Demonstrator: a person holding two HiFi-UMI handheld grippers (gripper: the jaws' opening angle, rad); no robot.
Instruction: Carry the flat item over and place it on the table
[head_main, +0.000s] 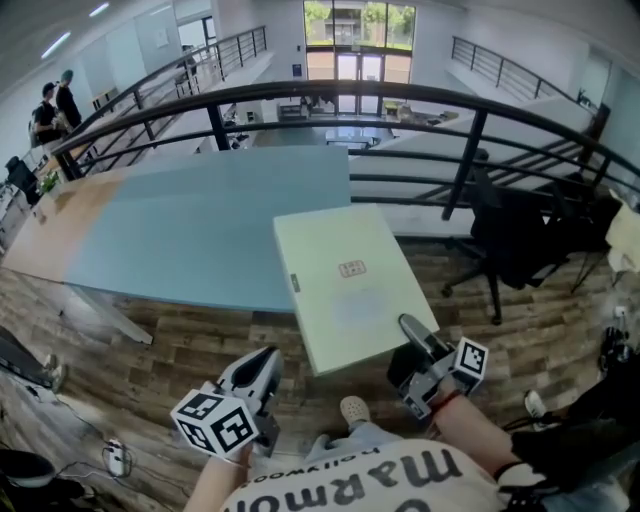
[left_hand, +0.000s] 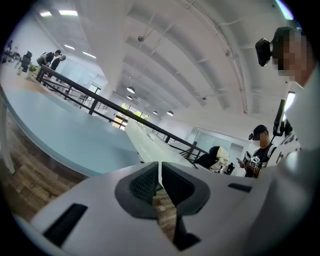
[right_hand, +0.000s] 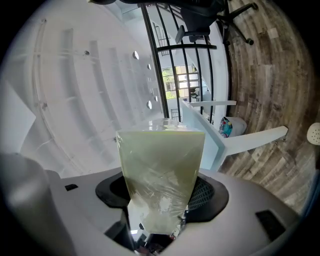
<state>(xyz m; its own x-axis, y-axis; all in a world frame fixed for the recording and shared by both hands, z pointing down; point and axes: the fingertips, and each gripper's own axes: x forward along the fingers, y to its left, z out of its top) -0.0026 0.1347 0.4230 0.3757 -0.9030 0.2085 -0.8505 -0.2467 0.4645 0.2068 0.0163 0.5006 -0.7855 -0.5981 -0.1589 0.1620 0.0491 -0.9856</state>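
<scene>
From the head view, the pale green flat box (head_main: 350, 280) overlaps the blue counter's (head_main: 190, 235) near edge, its near end in the right gripper (head_main: 412, 332). The left gripper (head_main: 266, 360) is beside it, apart. In the left gripper view, the fingers (left_hand: 142, 185) are drawn together, empty. In the right gripper view, the fingers (right_hand: 207, 192) clamp the plastic-wrapped box.

The head camera is looking steeply down toward the far surface (head_main: 200, 230); cameras on the left hand-held gripper (left_hand: 160, 177) and right hand-held gripper (right_hand: 162, 196) are peering close along their jaws (all are sharing the railing (head_main: 400, 94)).
</scene>
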